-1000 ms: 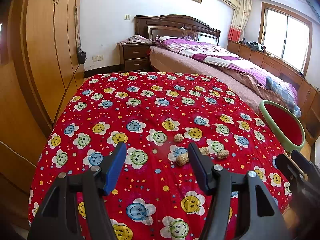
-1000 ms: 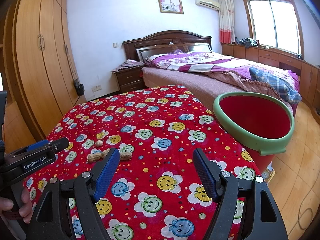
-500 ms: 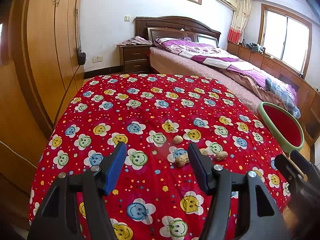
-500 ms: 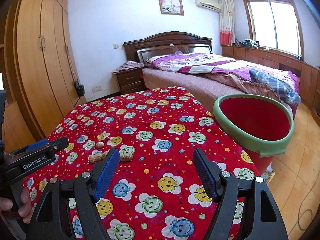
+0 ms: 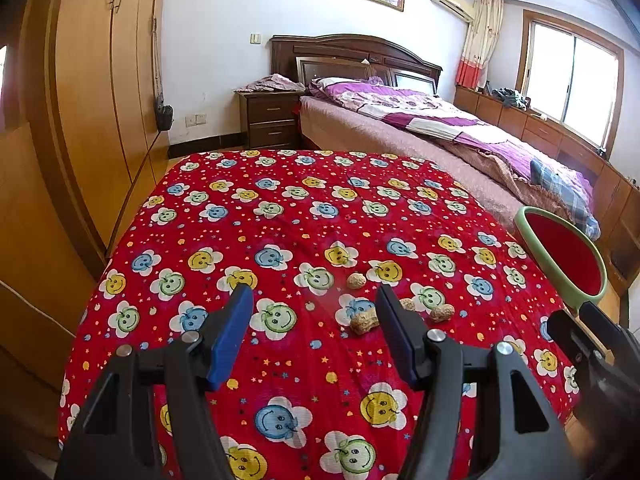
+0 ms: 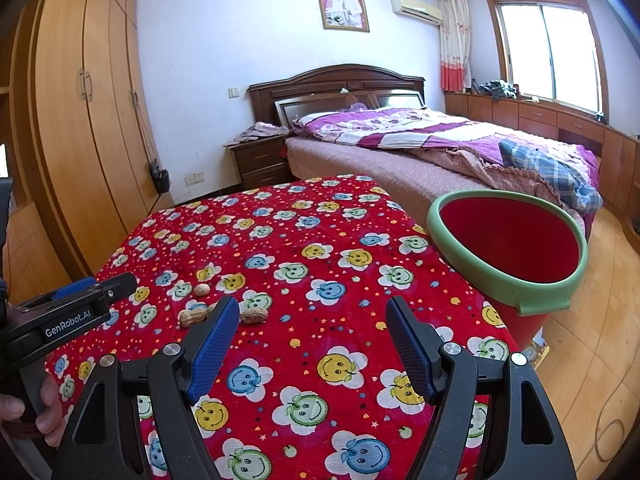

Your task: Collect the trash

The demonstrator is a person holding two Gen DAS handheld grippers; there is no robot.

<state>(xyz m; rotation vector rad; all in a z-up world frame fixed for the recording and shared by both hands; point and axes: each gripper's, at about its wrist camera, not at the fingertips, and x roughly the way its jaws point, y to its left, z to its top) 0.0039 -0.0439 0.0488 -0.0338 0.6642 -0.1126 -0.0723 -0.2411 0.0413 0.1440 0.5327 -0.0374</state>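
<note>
Two handheld grippers hover over a tabletop [image 5: 280, 208] draped in a red cloth printed with smiling flowers. The left gripper [image 5: 314, 322] has its blue-padded fingers [image 5: 230, 334] spread apart with nothing between the pads; it points down at the cloth near the tabletop's near edge. The right gripper [image 6: 310, 338] likewise has its fingers [image 6: 408, 344] spread wide and empty, above the near right part of the tabletop. In the right wrist view the left gripper's black body, marked "GenRobot.AI", juts in at lower left, with a person's hand [image 6: 38, 412] wrapped around its grip.

Just beyond the left gripper's fingertips lie the peanut shells [image 5: 364, 325]: one pod between the fingers' line of sight, one partly hidden behind the right-hand finger, one just past it toward the right edge, and a rounder piece [image 5: 356, 280] a little farther in. All lie on the cloth in the near right part of the tabletop, touched by neither gripper.

Beside the tabletop's right edge stands a red bin [image 6: 508, 276] with a green rim, its mouth open and level with the cloth.

Beyond the far edge are a bed [image 6: 420, 140] with purple bedding, a dark nightstand [image 5: 272, 120], a tall wooden wardrobe [image 5: 92, 100] on the left, and a window [image 6: 548, 48].
</note>
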